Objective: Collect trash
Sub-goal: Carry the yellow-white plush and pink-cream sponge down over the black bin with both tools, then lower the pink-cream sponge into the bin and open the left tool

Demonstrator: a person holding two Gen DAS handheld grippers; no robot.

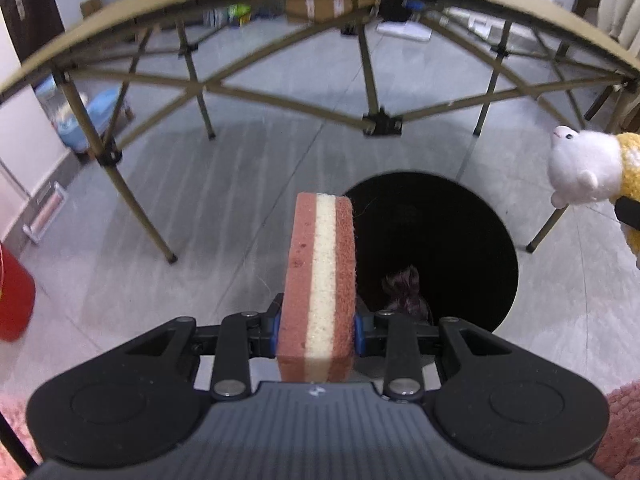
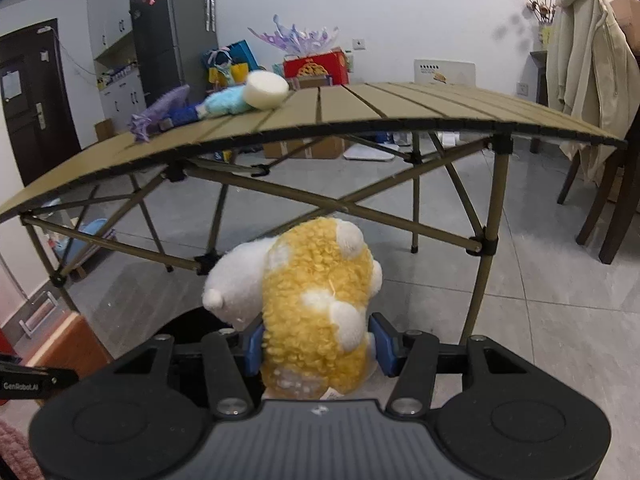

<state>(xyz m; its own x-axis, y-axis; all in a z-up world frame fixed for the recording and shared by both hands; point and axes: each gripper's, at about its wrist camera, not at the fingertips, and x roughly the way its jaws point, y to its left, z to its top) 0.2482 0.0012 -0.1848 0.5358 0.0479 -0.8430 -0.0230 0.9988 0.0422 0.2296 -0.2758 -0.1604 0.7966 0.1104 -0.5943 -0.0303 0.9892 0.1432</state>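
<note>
My left gripper (image 1: 316,330) is shut on a pink-and-cream layered sponge (image 1: 320,276), held on edge just above and left of the black round bin (image 1: 472,240) on the floor. A dark purple item (image 1: 404,290) lies inside the bin. My right gripper (image 2: 316,340) is shut on a yellow-and-white plush sheep (image 2: 316,304); the same plush sheep (image 1: 584,172) shows at the right edge of the left wrist view, to the right of the bin. On the folding table (image 2: 400,112) lie a white round sponge (image 2: 267,89), a light blue plush item (image 2: 224,102) and a purple item (image 2: 160,114).
The table's crossed legs (image 1: 376,92) stand behind the bin. A red object (image 1: 14,296) is on the floor at far left. A chair with a beige coat (image 2: 588,92) stands at right. Boxes and bags line the far wall. Grey tiled floor (image 1: 180,216) lies around the bin.
</note>
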